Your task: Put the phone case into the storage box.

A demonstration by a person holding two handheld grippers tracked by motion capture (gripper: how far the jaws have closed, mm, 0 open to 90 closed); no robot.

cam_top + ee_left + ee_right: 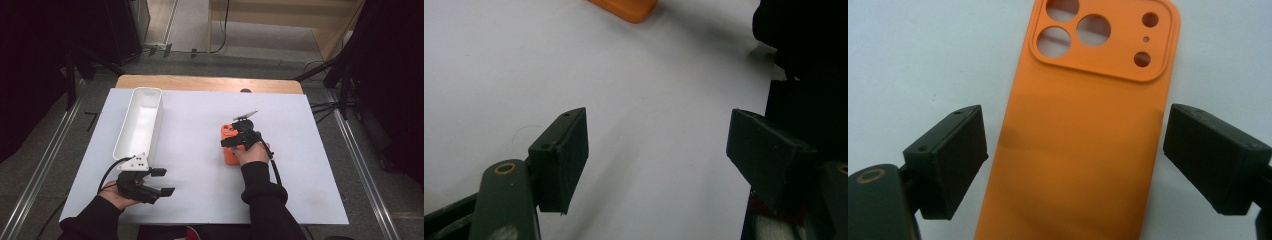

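- A white table sheet (pixel 200 150) is covering a wooden tabletop (pixel 210 83), whose far edge is showing.
- Grey carpeted floor (pixel 45 135) is surrounding the table.
- Metal rails (pixel 47 160) are running along both sides.
- Dark stands (pixel 345 75) and cables are flanking the scene.
- Pale wooden furniture (pixel 300 15) is standing beyond.

Tray (pixel 140 122) on table's (pixel 200 200) left side, phone case (pixel 229 145) flat right of centre, well apart. Left gripper (pixel 162 181) just before the tray; right gripper (pixel 1075 150) straddles the case.
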